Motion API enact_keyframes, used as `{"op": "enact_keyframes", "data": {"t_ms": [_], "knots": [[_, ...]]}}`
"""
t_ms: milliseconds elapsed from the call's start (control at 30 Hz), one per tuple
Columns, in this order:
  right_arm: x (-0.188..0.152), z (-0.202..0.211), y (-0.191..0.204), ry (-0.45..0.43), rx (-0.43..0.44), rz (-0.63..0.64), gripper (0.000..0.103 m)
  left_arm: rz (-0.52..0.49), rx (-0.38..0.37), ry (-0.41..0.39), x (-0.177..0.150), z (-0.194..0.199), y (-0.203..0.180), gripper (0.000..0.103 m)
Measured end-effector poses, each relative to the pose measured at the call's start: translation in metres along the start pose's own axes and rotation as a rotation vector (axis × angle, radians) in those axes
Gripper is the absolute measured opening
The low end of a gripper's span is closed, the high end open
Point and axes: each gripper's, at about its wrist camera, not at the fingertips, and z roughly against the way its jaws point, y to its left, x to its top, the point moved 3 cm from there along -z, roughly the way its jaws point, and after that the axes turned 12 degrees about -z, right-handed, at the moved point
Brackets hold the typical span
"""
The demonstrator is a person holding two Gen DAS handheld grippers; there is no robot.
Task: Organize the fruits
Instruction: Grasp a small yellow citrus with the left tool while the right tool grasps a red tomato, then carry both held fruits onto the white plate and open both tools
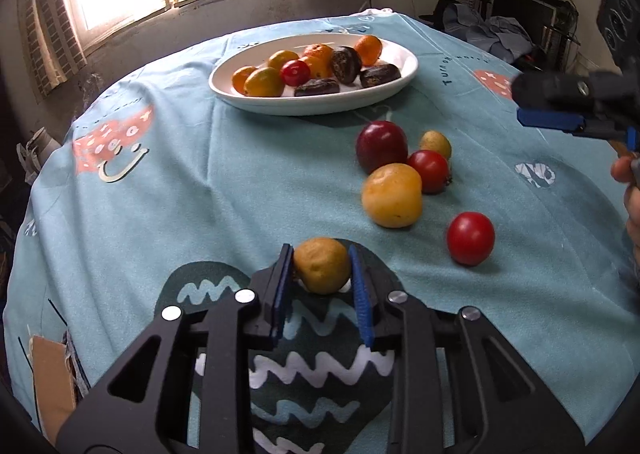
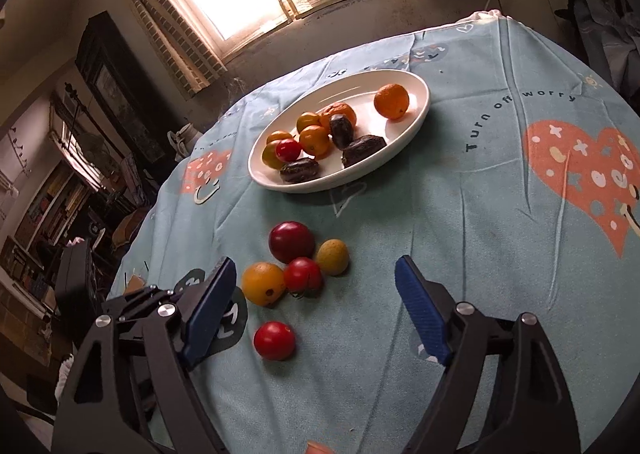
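My left gripper (image 1: 321, 268) is shut on a small yellow-brown fruit (image 1: 322, 265), low over the blue tablecloth. A white oval plate (image 1: 394, 87) at the far side holds several orange, yellow, red and dark fruits; it also shows in the right wrist view (image 2: 416, 113). Loose fruits lie on the cloth between: a dark red plum (image 1: 381, 145), a small yellow fruit (image 1: 435, 143), a red tomato (image 1: 430, 170), a large yellow fruit (image 1: 392, 194) and a lone red tomato (image 1: 470, 238). My right gripper (image 2: 316, 284) is open and empty above this cluster (image 2: 298, 266); it shows at the left wrist view's right edge (image 1: 560, 113).
The round table's edge curves close on the left (image 1: 48, 181) and at the back. A cardboard piece (image 1: 52, 382) lies at the near left. Furniture and clothes (image 1: 500, 29) stand behind the table on the right. A window is behind the plate.
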Motion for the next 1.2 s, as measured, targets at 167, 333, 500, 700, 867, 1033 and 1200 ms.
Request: {"op": "enact_keyframes", "data": {"t_ms": [167, 333, 500, 700, 867, 1033, 1200], "knots": [[-0.043, -0.017, 0.035, 0.069, -0.07, 0.247, 0.073, 0.077, 0.026, 0.008, -0.003, 0.0, 0.019, 0.029], [-0.062, -0.036, 0.047, 0.117, -0.119, 0.36, 0.053, 0.054, 0.031, 0.011, -0.003, 0.0, 0.016, 0.029], [-0.06, -0.039, 0.042, 0.13, -0.118, 0.333, 0.046, 0.049, 0.025, 0.023, -0.003, -0.004, 0.014, 0.029], [-0.062, -0.053, 0.038, 0.185, -0.148, 0.319, 0.033, 0.035, 0.013, 0.044, -0.003, -0.009, 0.011, 0.029], [-0.06, -0.048, 0.036, 0.16, -0.13, 0.308, 0.031, 0.051, 0.0, 0.034, -0.004, -0.009, 0.013, 0.029], [-0.03, -0.014, 0.036, 0.037, -0.063, 0.247, 0.031, 0.074, 0.02, -0.046, 0.016, 0.012, 0.02, 0.029], [0.041, 0.003, 0.033, -0.076, -0.098, 0.17, 0.031, 0.071, 0.059, -0.11, 0.08, 0.021, 0.036, 0.028]]}}
